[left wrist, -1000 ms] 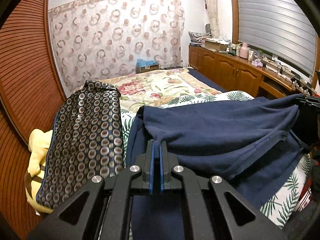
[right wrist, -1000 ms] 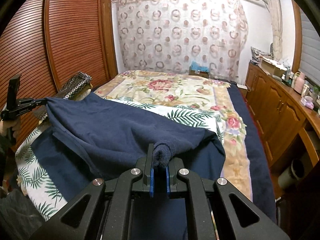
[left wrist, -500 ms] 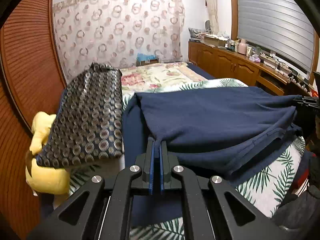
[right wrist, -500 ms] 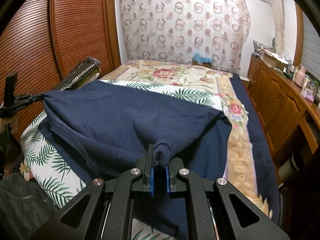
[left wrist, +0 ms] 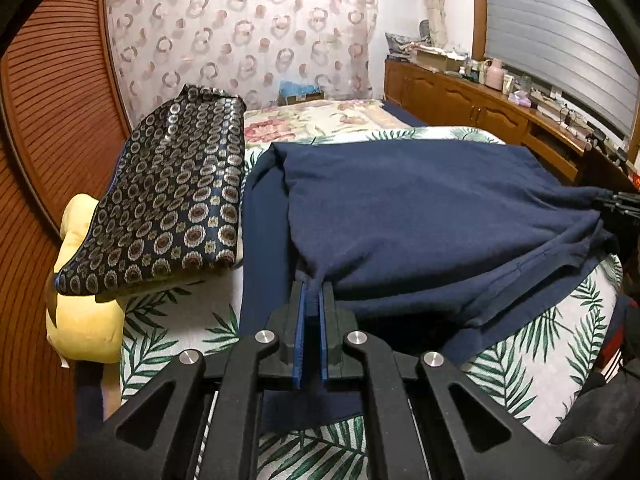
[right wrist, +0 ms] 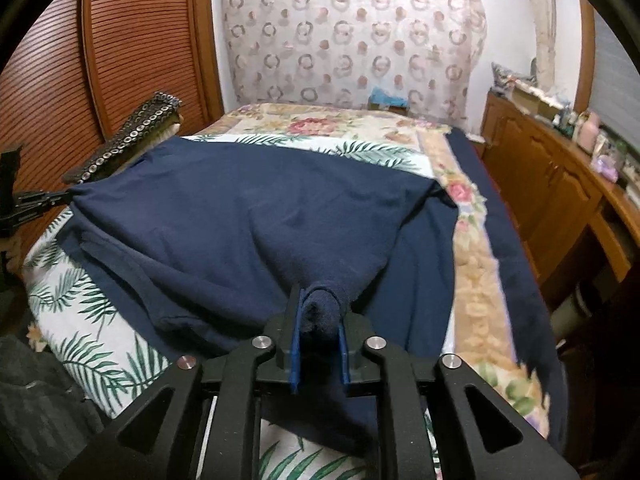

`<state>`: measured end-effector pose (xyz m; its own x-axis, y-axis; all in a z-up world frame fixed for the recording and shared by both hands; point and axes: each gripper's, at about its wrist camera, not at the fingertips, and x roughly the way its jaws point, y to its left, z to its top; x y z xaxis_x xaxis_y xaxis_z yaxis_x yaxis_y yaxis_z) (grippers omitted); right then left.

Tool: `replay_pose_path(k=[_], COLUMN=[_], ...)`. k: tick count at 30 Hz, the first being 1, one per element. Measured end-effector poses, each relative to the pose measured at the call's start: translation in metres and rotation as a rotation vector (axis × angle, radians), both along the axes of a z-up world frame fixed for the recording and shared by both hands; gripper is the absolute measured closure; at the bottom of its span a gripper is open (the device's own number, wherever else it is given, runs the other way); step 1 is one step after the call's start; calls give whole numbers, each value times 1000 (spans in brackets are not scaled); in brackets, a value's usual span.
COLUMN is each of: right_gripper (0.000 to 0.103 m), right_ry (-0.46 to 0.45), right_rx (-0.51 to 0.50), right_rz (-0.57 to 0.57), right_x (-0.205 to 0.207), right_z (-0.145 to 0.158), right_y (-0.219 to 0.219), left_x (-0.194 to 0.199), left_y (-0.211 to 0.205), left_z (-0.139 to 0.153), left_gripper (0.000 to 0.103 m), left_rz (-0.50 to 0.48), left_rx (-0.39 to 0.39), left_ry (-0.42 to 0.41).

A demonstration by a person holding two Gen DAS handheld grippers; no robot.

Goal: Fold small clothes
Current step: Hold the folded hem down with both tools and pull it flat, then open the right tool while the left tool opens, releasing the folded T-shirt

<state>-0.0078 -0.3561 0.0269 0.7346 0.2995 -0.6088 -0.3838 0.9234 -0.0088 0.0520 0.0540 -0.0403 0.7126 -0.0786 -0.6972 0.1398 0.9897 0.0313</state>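
Room: a bedroom with a ring-patterned curtain [left wrist: 244,36] on the far wall and a slatted wooden wardrobe [right wrist: 132,36] along the left side.
Bed: a leaf-print sheet [left wrist: 532,344] covers the near part, with a floral spread [right wrist: 332,124] beyond it.
Far left: a yellow pillow [left wrist: 84,320] lies at the bed's edge, and a dark patterned cloth [left wrist: 176,204] lies over it, sloping up toward the curtain.
Garment: a navy garment [left wrist: 404,208] lies spread across the middle of the bed on the leaf-print sheet, just right of the patterned cloth, with one layer folded over another and a hem seam showing near the front right.
Left gripper [left wrist: 311,292]: its blue pads are pressed together on a thin corner of the navy garment, whose cloth rises taut from the tips.
Right gripper [right wrist: 319,308]: its jaws have just been opening a little; a thick bunched fold of the navy garment sits between the pads and fills the gap, touching both.
Right side: a wooden cabinet [right wrist: 552,196] runs along the wall, its top crowded with bottles and boxes; slatted blinds [left wrist: 560,36] hang above it.
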Motion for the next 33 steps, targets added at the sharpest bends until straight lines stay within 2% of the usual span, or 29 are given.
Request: replay_pose_path(k=[3, 4, 6, 8, 10, 14, 19, 23, 25, 27, 28, 29, 33], right_gripper=[84, 79, 69, 48, 40, 37, 35, 35, 35, 35, 35, 35, 35], right_ry=[-25, -36, -56, -71, -82, -88, -55, -9, 16, 30, 41, 56, 63], right_rx=[-18, -25, -22, -2, 3, -4, 0, 1, -6, -13, -20, -26, -53], right_rz=[-1, -8, -24, -40, -43, -37, 24, 79, 104, 129, 140, 148, 172], right_x=[-6, -7, -10, -14, -14, -14, 4, 20, 29, 34, 36, 39, 49], right_z=[1, 2, 4, 6, 7, 3, -15, -34, -43, -50, -54, -55, -54], right_y=[8, 10, 10, 9, 12, 22, 42, 68, 80, 92, 97, 101, 107], left_x=[-2, -3, -5, -6, -8, -9, -8, -8, -7, -6, -5, -4, 4], left_y=[0, 0, 0, 0, 0, 2, 11, 21, 27, 31, 32, 33, 33], left_z=[-2, -2, -2, -2, -3, -4, -5, -7, -8, -11, -12, -14, -24], left_gripper=[98, 98, 97, 97, 97, 97, 89, 60, 55, 39, 35, 32, 32], left_rz=[2, 3, 3, 0, 1, 7, 32, 48, 46, 52, 53, 53, 65], left_rx=[-8, -10, -14, -14, -19, -34, -49, -73, -103, -114, -117, -121, -100], left_ry=[4, 6, 11, 13, 10, 11, 15, 21, 33, 41, 42, 46, 76])
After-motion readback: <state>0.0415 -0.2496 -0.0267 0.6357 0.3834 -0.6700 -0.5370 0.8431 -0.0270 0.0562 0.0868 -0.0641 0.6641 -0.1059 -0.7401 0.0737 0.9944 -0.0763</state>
